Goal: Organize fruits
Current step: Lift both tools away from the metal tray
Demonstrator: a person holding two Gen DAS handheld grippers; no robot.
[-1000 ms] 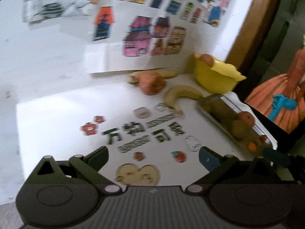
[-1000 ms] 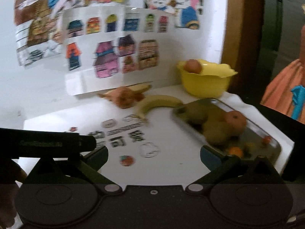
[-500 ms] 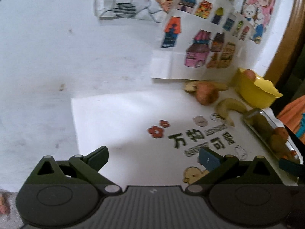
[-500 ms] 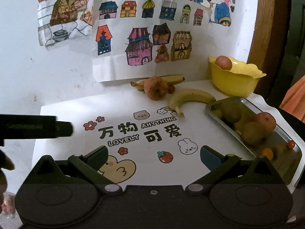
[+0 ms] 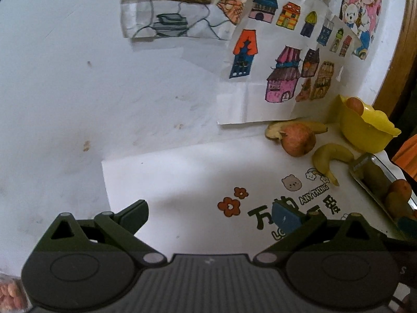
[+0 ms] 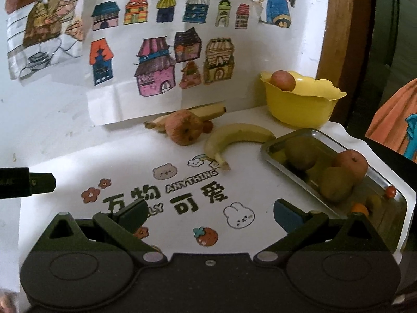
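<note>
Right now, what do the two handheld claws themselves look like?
Both look alike: the left claw and right claw have a dark grey-black body with a ribbed centre, round discs on each side, silver pivot pins, triangular cut-out linkages and blue-padded fingers. No cables or sleeves are visible.

We see a home: children's drawings (image 6: 161, 60) taped to the far wall, a cartoon mat (image 6: 182, 195) covering the table.

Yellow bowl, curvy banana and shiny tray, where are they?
yellow bowl (image 6: 299, 109), right wrist view, front wall.
banana (image 6: 234, 135), right wrist view, middle of its curve.
metal tray (image 6: 276, 162), right wrist view, near rim.
</note>
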